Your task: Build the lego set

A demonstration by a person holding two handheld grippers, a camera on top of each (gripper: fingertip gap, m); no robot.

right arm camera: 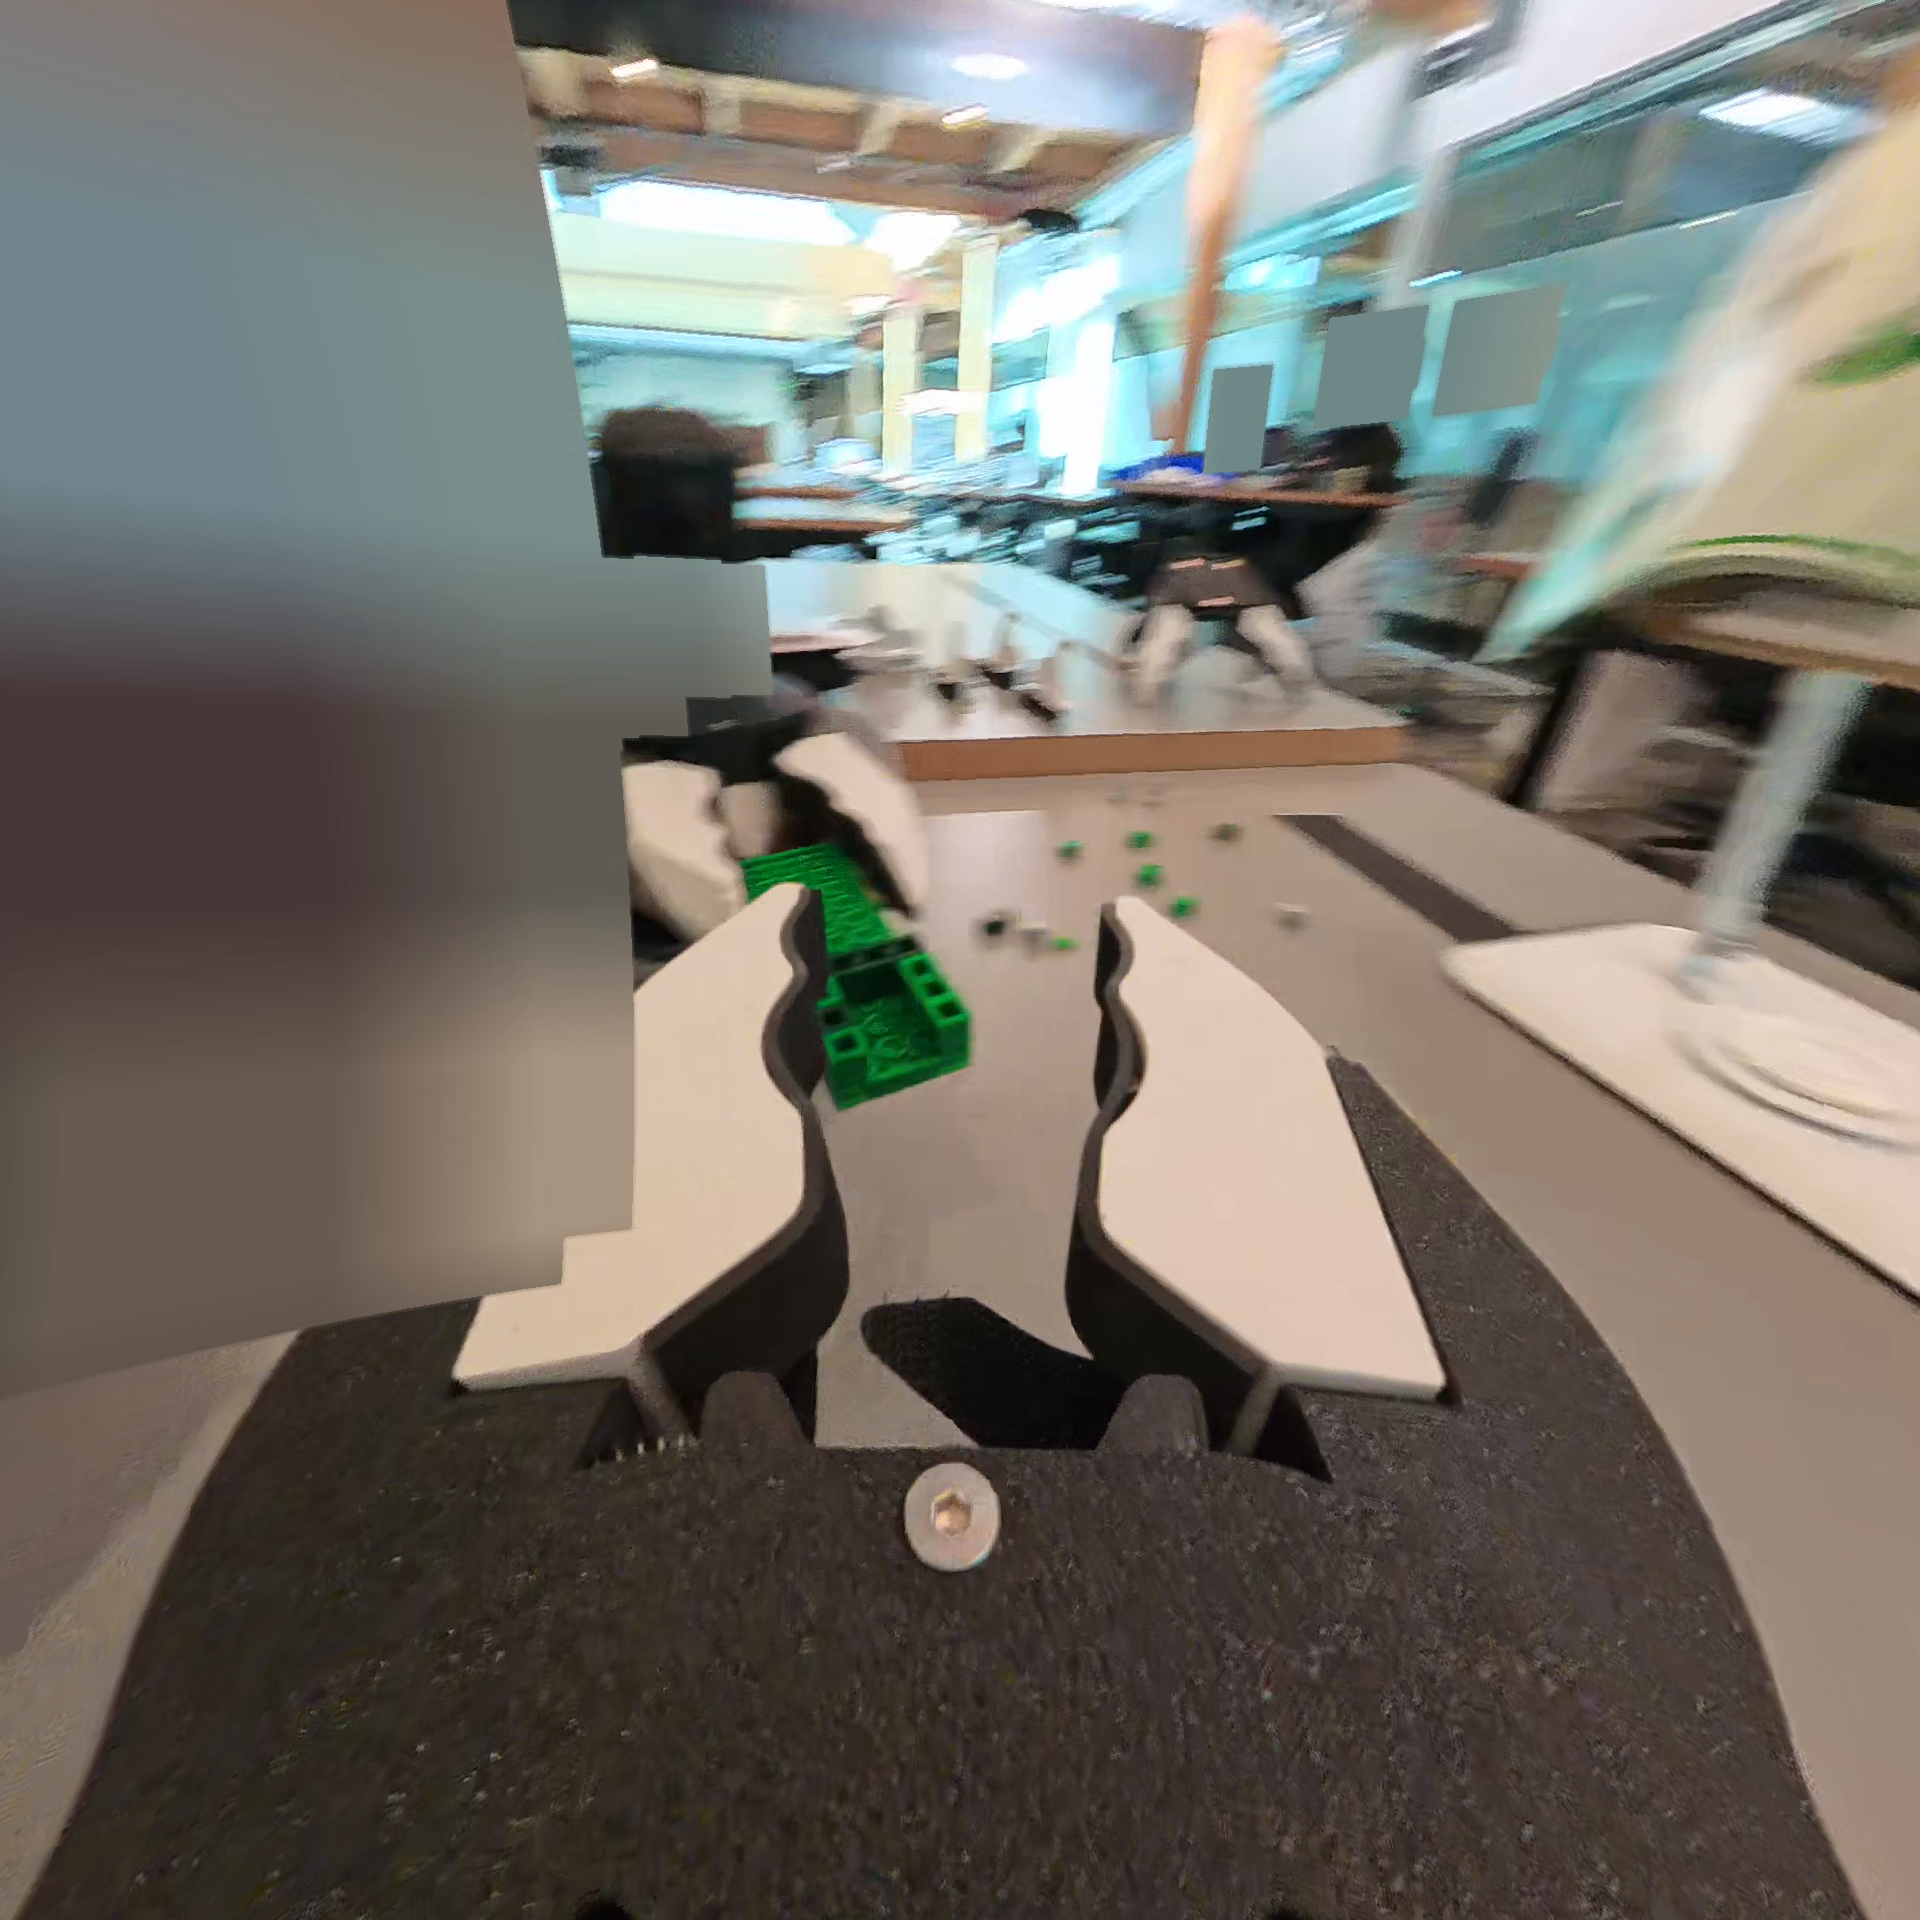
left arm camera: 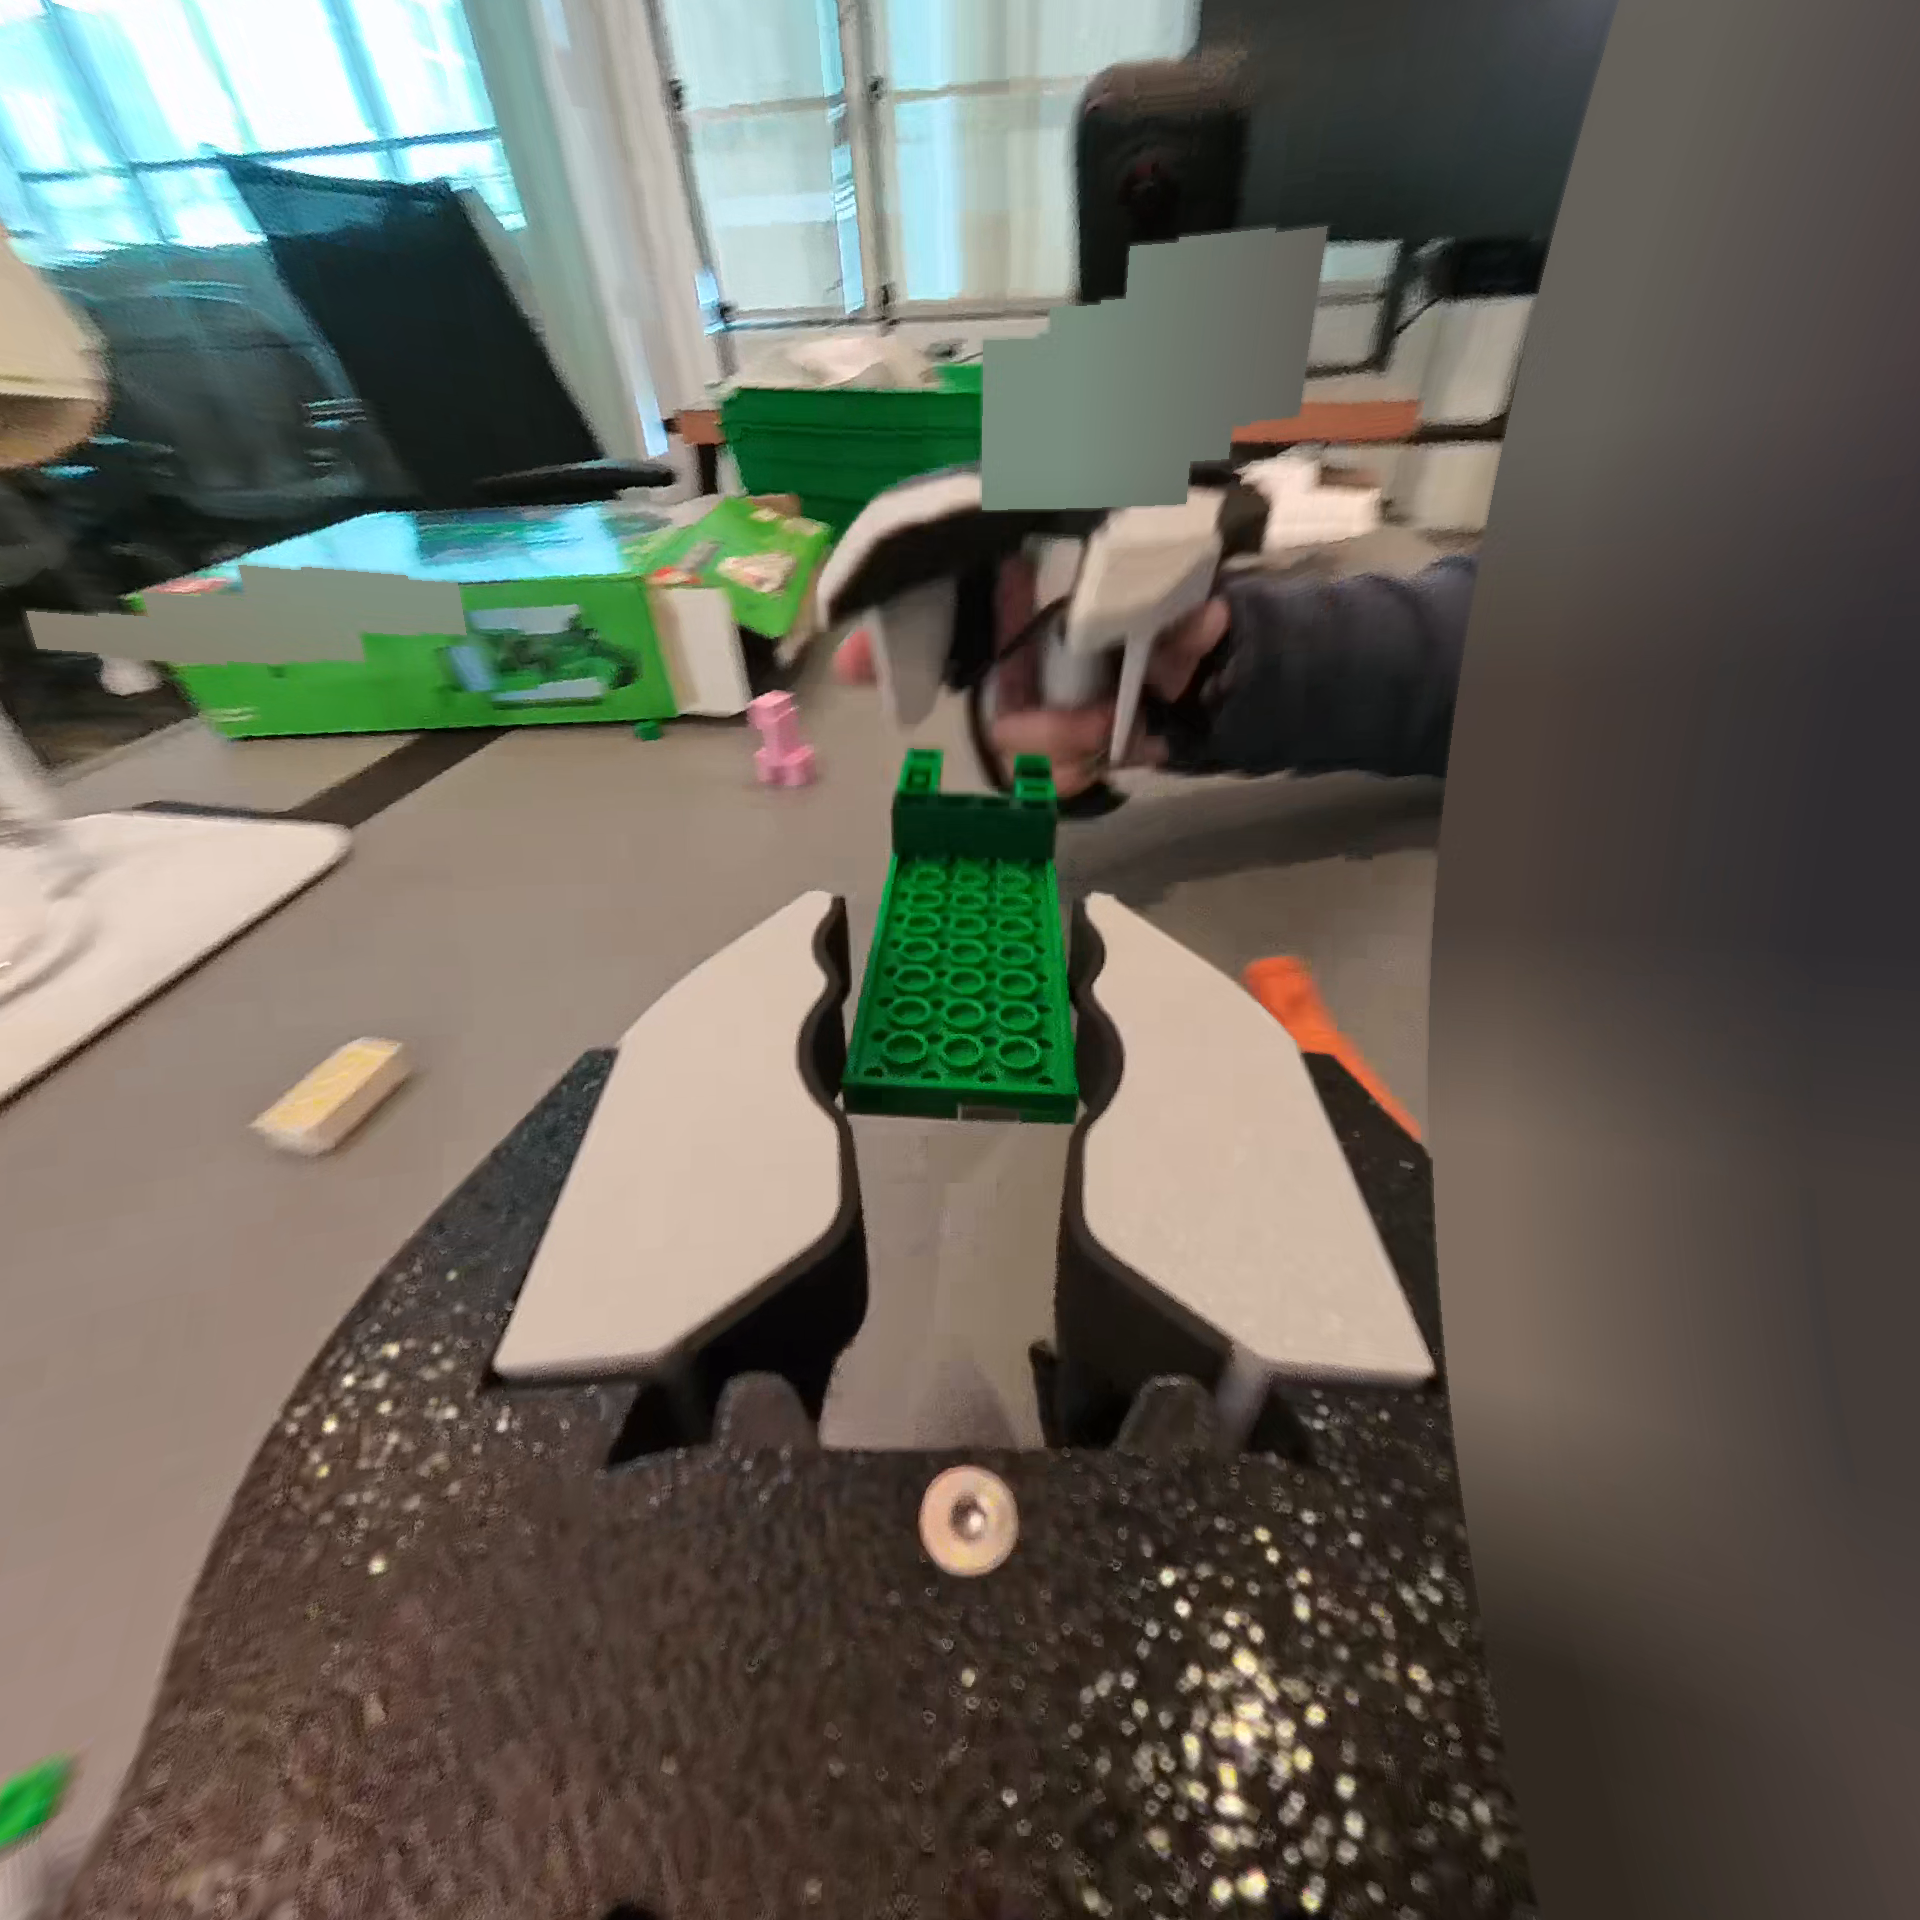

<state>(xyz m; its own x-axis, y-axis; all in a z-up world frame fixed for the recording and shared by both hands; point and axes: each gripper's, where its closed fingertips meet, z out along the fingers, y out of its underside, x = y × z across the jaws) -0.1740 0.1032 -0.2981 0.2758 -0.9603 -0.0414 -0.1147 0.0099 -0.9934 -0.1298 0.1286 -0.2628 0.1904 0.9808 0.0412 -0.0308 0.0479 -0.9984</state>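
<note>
My left gripper (left arm camera: 961, 914) is shut on a green Lego plate (left arm camera: 961, 987), seen from its underside, with darker green bricks (left arm camera: 977, 816) fixed at its far end. It holds the piece above the grey table. In the right wrist view the same green assembly (right arm camera: 894, 1023) sits just left of my right gripper (right arm camera: 951, 914), partly behind its left finger (right arm camera: 727, 1081), with the left gripper (right arm camera: 852, 810) behind it. My right gripper is open and empty. It also shows in the left wrist view (left arm camera: 1049, 582), held in a hand beyond the plate.
Green Lego boxes (left arm camera: 416, 623) and a pink Lego figure (left arm camera: 781, 740) stand at the back of the table. A small yellow-white block (left arm camera: 330, 1093) lies left. Several loose green and grey pieces (right arm camera: 1143, 873) lie ahead. A white lamp base (right arm camera: 1714, 1039) sits right. An orange object (left arm camera: 1320, 1023) lies right. Some 7 cm of space lies between my two pairs of fingers.
</note>
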